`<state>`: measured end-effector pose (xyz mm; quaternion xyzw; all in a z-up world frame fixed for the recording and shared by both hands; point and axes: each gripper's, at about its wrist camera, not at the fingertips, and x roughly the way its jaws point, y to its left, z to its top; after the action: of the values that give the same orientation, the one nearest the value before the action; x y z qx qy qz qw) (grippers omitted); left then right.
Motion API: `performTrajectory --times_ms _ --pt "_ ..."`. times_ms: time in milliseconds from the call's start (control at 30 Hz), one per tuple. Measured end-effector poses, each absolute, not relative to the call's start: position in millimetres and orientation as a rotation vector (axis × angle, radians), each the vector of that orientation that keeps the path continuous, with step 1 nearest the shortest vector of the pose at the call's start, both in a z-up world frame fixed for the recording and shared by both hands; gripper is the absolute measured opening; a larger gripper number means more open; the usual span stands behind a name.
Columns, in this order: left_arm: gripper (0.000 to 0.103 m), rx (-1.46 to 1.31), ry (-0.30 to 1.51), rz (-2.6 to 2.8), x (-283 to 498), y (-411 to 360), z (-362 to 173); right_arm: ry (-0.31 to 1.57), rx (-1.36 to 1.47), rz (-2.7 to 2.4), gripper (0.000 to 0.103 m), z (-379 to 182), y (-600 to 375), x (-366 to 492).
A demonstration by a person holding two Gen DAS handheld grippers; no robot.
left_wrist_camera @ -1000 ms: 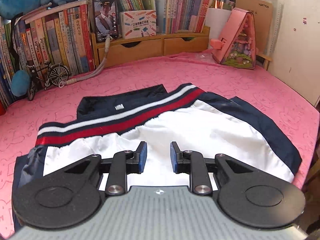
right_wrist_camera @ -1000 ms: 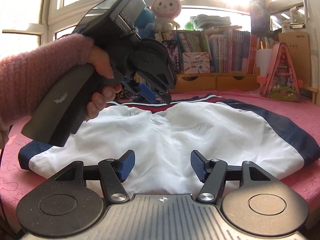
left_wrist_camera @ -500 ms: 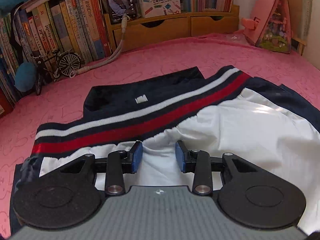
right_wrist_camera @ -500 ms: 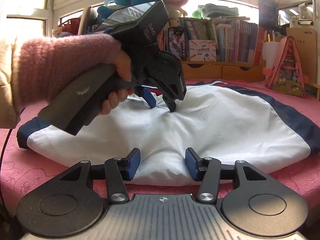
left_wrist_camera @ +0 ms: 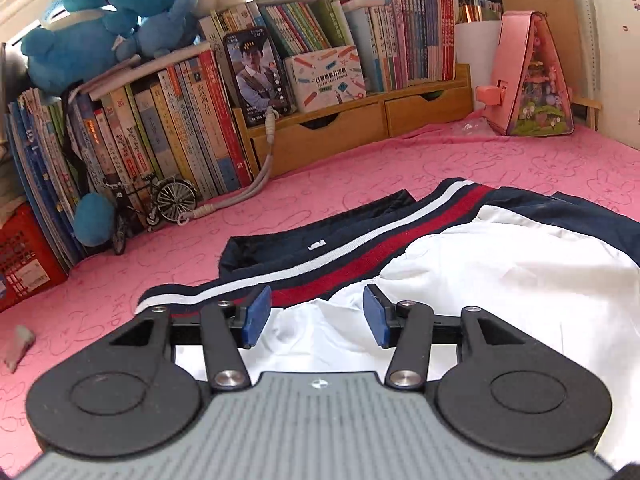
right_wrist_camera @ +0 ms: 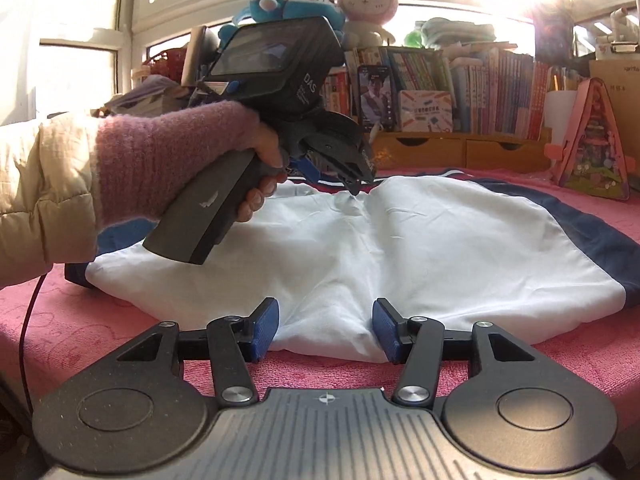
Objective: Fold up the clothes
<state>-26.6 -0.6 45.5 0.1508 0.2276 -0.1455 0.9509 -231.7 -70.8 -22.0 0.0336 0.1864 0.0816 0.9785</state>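
Observation:
A white jacket with navy sleeves and a red, white and navy striped hem lies flat on the pink cloth. My left gripper is open, its blue pads either side of a ridge of white fabric just below the striped hem. It also shows in the right wrist view, tips down on the far edge of the jacket. My right gripper is open, its pads straddling the near white edge of the jacket.
Books, plush toys, wooden drawers, a toy bicycle and a pink triangular house line the back of the pink table cloth. A small grey scrap lies at the left.
My left gripper moved forward to the striped hem, opened wider and tilted up. My right gripper came closer to the jacket's near edge, fabric now between its pads.

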Motion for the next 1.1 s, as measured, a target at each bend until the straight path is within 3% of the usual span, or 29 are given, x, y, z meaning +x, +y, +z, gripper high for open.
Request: performTrajectory --times_ms 167,433,667,967,1100 --pt "0.061 0.179 0.449 -0.19 -77.1 42.7 51.2 0.27 0.162 0.15 0.076 -5.5 -95.9 -221.3" --pt "0.063 0.338 0.494 -0.007 -104.9 58.6 11.6 0.398 -0.029 0.031 0.074 -17.1 -93.1 -180.8" --pt "0.067 0.346 0.526 0.171 -106.9 117.8 -1.9 0.373 -0.161 -0.302 0.079 -33.3 -165.8 -185.8" --pt "0.066 0.261 0.52 0.178 -114.7 128.1 8.7 0.384 -0.169 -0.436 0.082 -35.0 -220.7 -190.3" --pt "0.066 0.127 0.455 0.054 -106.3 129.5 47.8 0.303 -0.15 -0.317 0.081 4.0 -213.8 -187.1"
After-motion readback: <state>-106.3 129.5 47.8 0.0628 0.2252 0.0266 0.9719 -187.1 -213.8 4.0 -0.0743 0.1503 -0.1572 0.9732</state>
